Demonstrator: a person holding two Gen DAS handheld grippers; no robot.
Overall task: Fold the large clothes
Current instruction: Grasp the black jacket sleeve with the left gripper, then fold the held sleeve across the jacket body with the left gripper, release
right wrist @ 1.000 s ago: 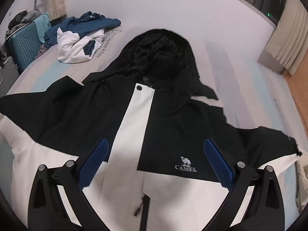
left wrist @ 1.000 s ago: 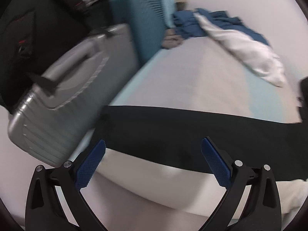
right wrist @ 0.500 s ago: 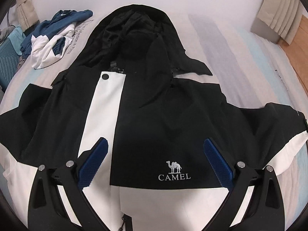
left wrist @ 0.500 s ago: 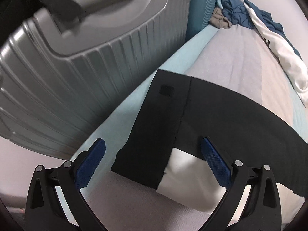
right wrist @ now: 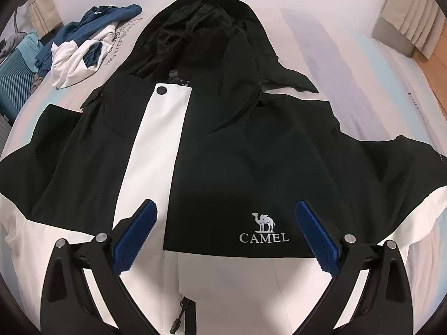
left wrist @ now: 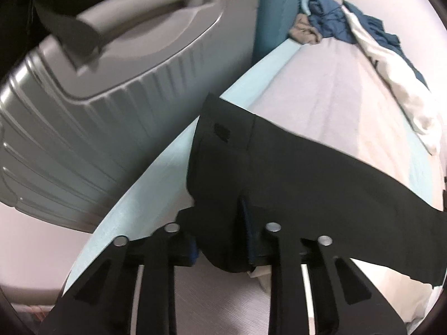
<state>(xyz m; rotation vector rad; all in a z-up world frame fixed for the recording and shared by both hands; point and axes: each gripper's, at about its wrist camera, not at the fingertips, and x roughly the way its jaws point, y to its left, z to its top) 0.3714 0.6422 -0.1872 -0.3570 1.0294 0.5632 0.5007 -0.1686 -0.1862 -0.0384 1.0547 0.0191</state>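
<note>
My left gripper (left wrist: pixel 222 240) is clamped on the black cuff end of the jacket sleeve (left wrist: pixel 223 150), the dark cloth bunched between the two fingers so that only a sliver of blue pad shows at each side. The sleeve runs from there off to the right across the bed (left wrist: pixel 329 83), black along its far edge with white cloth showing beneath it near the right side. Just left of the bed edge stands a grey ribbed suitcase (left wrist: pixel 111 106) with its handle up, and behind it a teal suitcase (left wrist: pixel 276 8). At the far end of the bed lies a heap of blue and white clothes (left wrist: pixel 371 36). My right gripper (right wrist: pixel 226 234) hangs with its fingers spread wide and nothing between them, over the chest of the jacket (right wrist: pixel 223 153), which lies face up and spread flat on the bed (right wrist: pixel 349 64). The jacket is black over the shoulders and hood (right wrist: pixel 201 33), white down a front strip and across the lower body, with a black snap (right wrist: pixel 161 90) at the collar and a camel logo (right wrist: pixel 264 227) with the word CAMEL between my right gripper's fingers, nearer the right one. A zipper pull (right wrist: pixel 178 315) shows at the near edge. Both sleeves stretch out to left and right. The blue and white clothes (right wrist: pixel 83 44) sit at the far left, beside the teal suitcase (right wrist: pixel 14 75).
</note>
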